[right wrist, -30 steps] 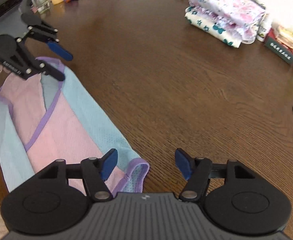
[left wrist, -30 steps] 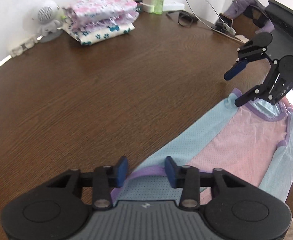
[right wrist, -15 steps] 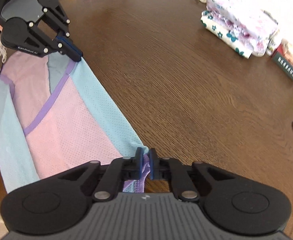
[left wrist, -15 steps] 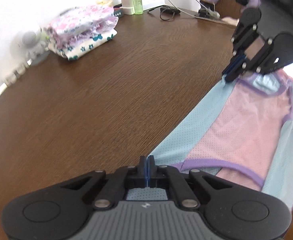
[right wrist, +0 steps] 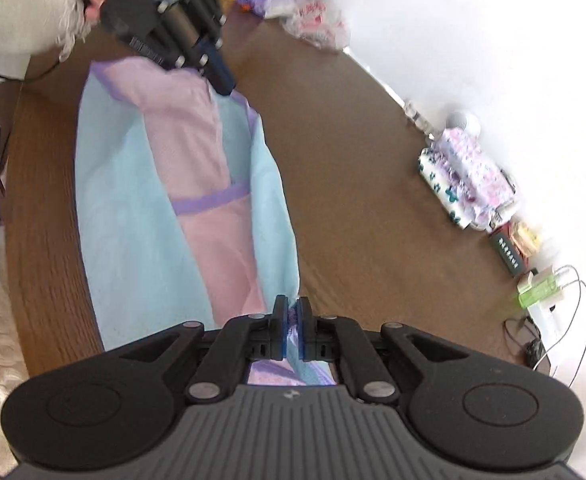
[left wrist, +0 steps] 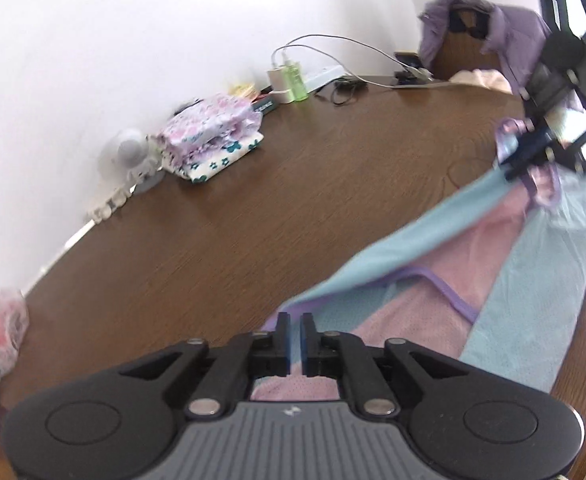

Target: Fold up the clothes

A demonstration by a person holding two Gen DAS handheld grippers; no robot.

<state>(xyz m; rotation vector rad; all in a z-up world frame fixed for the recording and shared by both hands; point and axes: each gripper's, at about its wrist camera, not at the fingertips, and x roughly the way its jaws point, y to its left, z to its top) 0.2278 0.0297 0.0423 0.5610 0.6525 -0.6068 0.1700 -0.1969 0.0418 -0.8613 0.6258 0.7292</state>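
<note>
Brown wooden worktop [left wrist: 293, 200] carries the pink-and-blue garment [right wrist: 153, 208], its far long edge raised so it can fold over. Left claw [left wrist: 295, 334] and right claw [right wrist: 292, 328] each pinch one end of that edge.

Brown wooden table [left wrist: 301, 216]. Folded floral stack [left wrist: 213, 136] near wall edge, white fan [left wrist: 131, 154] beside it. Green bottle [left wrist: 297, 80], charger cables [left wrist: 333, 46] at far edge.

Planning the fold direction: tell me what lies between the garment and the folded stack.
Only bare brown table between the garment and the folded stack, seen in the right wrist view.
</note>
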